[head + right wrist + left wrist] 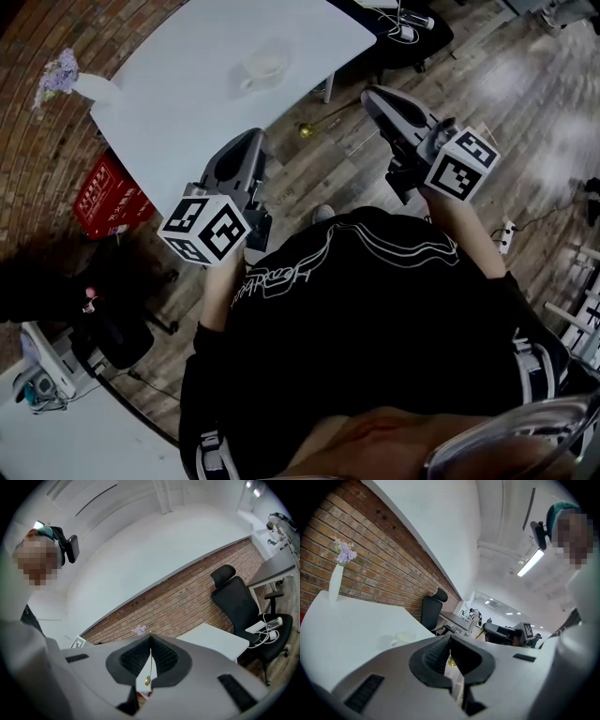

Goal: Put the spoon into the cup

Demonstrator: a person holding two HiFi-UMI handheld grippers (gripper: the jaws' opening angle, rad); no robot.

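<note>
A white cup [265, 64] on a saucer stands on the white table [187, 112]; the left gripper view shows the cup [404, 637] too. A thin golden spoon [323, 120] sticks out over the wooden floor from the tip of my right gripper [368, 94], which is shut on its handle end. In the right gripper view the spoon [147, 680] hangs down past the closed jaws. My left gripper [255, 141] is shut and holds nothing, close to the table's near edge. Through its jaw slit the spoon's bowl [451, 661] shows.
A white vase with purple flowers [61, 75] stands at the table's far left corner by the brick wall. A red box [108, 199] sits on the floor left of the table. A black office chair [243, 597] and cables lie beyond the table's right end.
</note>
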